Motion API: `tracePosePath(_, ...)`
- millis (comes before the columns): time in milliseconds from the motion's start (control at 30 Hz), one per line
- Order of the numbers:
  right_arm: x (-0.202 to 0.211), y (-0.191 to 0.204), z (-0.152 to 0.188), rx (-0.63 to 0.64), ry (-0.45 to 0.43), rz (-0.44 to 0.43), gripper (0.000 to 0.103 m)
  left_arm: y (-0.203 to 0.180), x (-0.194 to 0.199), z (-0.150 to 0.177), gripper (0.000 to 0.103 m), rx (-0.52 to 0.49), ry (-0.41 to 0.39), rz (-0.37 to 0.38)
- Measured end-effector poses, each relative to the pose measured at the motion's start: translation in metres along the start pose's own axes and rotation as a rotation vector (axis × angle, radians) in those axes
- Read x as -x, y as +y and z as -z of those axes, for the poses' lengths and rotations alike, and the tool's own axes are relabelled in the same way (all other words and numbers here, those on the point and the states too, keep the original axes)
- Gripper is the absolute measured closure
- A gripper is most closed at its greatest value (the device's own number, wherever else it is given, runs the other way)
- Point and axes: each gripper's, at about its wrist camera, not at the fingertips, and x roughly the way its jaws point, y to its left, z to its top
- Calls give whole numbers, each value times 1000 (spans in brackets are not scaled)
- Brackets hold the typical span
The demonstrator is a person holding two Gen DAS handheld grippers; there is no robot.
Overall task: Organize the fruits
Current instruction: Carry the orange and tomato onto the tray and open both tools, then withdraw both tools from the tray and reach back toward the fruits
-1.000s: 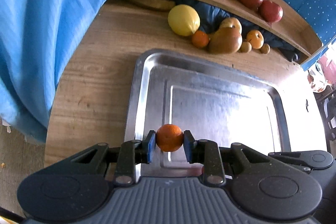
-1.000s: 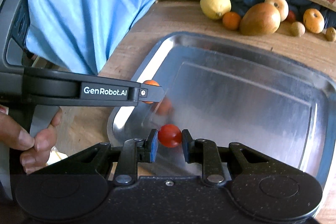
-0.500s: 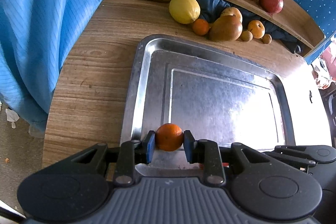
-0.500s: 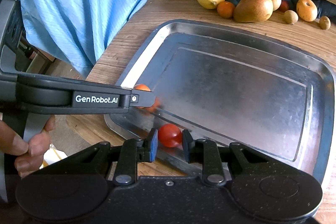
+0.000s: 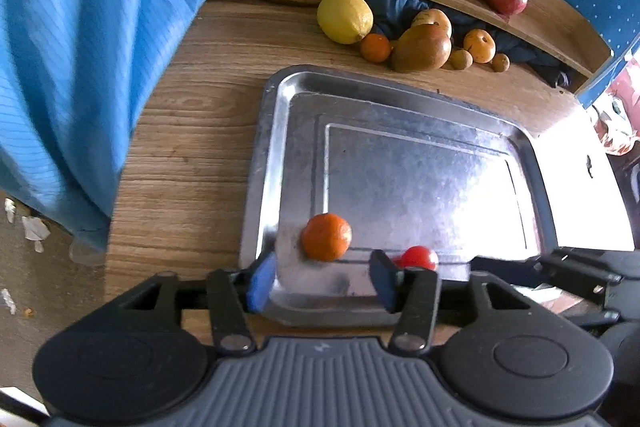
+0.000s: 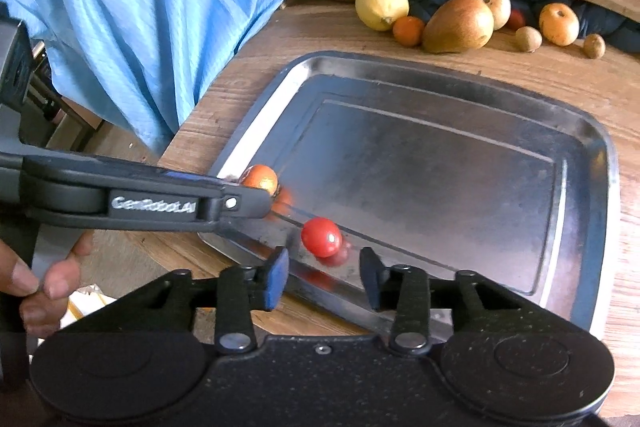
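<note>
Your left gripper (image 5: 322,285) and right gripper (image 6: 324,277) have just spread; orange (image 5: 326,237) and tomato (image 6: 321,237) lie loose low-centre on tray (image 6: 440,163).

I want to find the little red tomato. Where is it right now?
The tomato lies in the near left corner of the metal tray, just beyond the open right gripper, with the small orange to its left.

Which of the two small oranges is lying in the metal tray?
The small orange near the tray's near-left corner, beside the red tomato. The other orange sits on the wooden table by the lemon.
</note>
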Motion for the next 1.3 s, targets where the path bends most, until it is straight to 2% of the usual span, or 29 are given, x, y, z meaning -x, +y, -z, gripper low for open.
tracePosePath(133,10,-2,2,16,-5,31,39,1,12,3,27,-21,1,-22)
tracePosePath(300,21,-5,7,35,-2,63,27,0,20,7,14,-54,24,-46)
tracePosePath(433,28,-6,11,44,-1,96,18,-4,22,11,7,-76,48,-77)
tracePosePath(633,37,-12,20,42,11,151,5,-11,23,13,3,-95,79,-140)
tracePosePath(867,42,-27,23,-7,9,198,1,-19,17,4,1,-136,99,-180)
tracePosePath(1300,35,-48,0,-70,5,240,1,-31,-5,-30,1,-194,91,-184)
